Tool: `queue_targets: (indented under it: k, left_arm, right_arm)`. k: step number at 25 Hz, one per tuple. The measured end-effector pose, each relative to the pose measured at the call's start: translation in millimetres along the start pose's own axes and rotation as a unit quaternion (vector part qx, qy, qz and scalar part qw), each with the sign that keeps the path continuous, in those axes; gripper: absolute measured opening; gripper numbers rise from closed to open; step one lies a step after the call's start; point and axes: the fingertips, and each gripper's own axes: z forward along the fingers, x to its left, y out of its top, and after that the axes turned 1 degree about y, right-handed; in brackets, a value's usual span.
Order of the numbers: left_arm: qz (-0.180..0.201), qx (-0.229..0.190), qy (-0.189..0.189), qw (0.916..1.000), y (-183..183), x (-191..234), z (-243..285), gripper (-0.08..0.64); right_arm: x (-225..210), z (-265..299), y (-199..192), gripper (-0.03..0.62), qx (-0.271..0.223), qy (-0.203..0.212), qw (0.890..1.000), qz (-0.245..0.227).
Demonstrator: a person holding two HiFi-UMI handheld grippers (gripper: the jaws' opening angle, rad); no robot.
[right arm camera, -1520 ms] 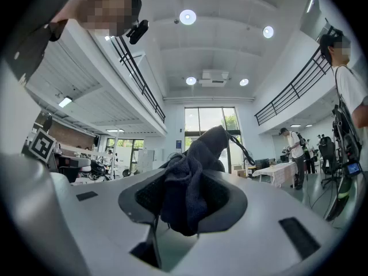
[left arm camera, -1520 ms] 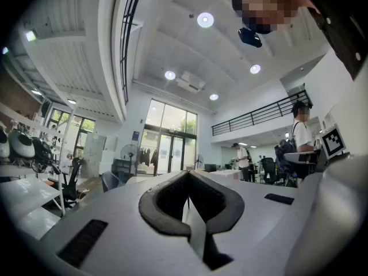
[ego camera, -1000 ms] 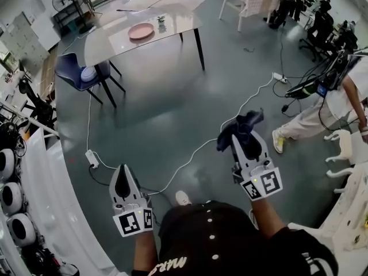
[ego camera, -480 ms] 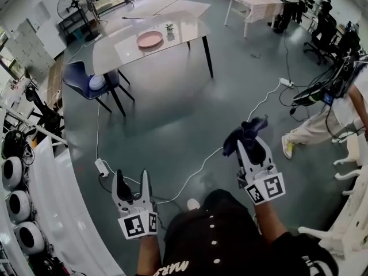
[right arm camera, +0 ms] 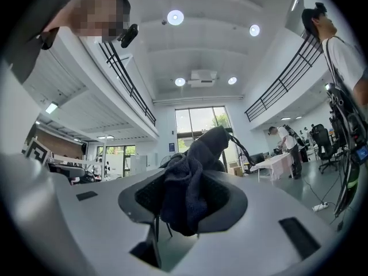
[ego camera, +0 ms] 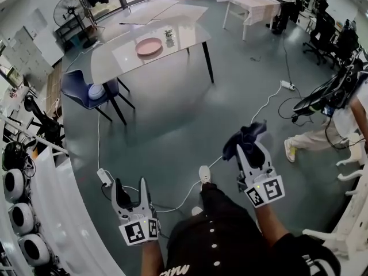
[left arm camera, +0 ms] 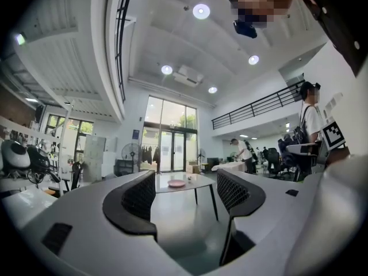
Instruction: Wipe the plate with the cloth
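- An open workshop floor (ego camera: 172, 131) lies ahead of you. The pink plate (ego camera: 149, 48) sits on the glossy table (ego camera: 109, 62), well apart from both grippers.
- Your right gripper (ego camera: 248, 149) has its jaws clamped on the dark cloth (right arm camera: 185, 188), with a loose end flopping over the top.
- Your left gripper (ego camera: 130, 186) has just been opening its jaws, which stand wide with nothing between them.
- Mind the white cable (ego camera: 184, 195) by your feet, because it could trip you.
- If you wipe without steadying the plate, it may slide across the table.

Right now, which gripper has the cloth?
The right gripper, shut on the dark cloth; the left gripper stands open with nothing in it.
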Motion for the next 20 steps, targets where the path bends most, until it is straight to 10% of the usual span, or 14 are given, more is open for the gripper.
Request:
queue_targets:
  k: [20]
  left_arm:
    - [0.006,-0.007,-0.004,0.9999,3,-2,172,0.328]
  right_arm:
    - [-71,169,-16,0.138,-0.010,0.026,1.000,0.001]
